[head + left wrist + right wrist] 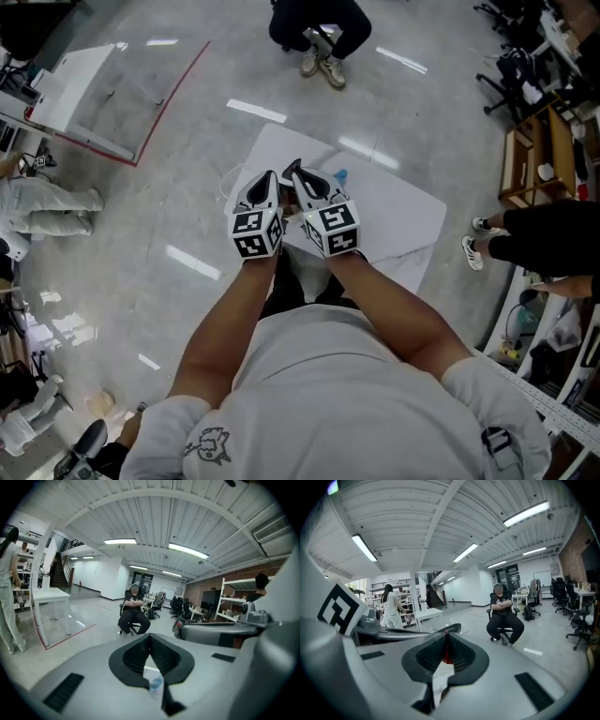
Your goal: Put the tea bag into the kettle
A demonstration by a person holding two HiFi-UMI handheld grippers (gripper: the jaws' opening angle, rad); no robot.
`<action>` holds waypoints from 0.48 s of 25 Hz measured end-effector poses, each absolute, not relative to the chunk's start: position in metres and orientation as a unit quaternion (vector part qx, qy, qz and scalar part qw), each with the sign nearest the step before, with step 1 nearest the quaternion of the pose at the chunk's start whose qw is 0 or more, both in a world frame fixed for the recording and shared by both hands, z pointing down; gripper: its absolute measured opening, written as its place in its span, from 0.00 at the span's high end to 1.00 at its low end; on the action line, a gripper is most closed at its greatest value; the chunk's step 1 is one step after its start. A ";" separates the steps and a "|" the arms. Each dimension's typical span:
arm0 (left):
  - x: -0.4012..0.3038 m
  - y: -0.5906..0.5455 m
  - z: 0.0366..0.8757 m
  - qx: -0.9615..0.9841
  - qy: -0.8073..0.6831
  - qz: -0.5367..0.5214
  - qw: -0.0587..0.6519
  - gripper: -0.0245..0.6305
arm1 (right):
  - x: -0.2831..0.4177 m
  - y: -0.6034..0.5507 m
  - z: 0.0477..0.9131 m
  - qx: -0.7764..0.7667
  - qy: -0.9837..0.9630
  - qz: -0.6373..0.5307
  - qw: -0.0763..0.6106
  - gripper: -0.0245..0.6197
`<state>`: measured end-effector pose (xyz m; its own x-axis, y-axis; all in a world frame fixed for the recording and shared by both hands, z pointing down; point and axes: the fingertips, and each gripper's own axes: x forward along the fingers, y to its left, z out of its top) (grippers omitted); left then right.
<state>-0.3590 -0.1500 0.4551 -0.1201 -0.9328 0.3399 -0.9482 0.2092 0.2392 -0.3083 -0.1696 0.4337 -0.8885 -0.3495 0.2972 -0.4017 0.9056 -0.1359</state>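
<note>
Forearms [230,319] closest, then left gripper [270,180] and right gripper [295,173], both clenched side by side over white table [412,220] near edge, red bit [446,656] at R tips, unclear what; tea bag not visible in any view, prob light, soft, tearable, so pinch tag/top seam gently.
</note>
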 end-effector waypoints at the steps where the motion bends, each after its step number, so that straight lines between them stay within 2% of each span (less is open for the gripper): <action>1: -0.365 -0.151 0.461 0.630 -0.746 0.021 0.217 0.96 | -0.314 -0.170 0.440 0.196 -0.965 0.102 0.139 0.93; 12: -0.391 -0.159 0.530 0.649 -0.711 0.055 0.264 0.96 | -0.341 -0.173 0.507 0.224 -0.946 0.136 0.188 0.93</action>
<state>-0.3910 -0.1587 0.5299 -0.0173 -0.8944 0.4469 -0.9522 0.1512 0.2656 -0.3411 -0.1726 0.5073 -0.8286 -0.3736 0.4169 -0.4760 0.8622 -0.1734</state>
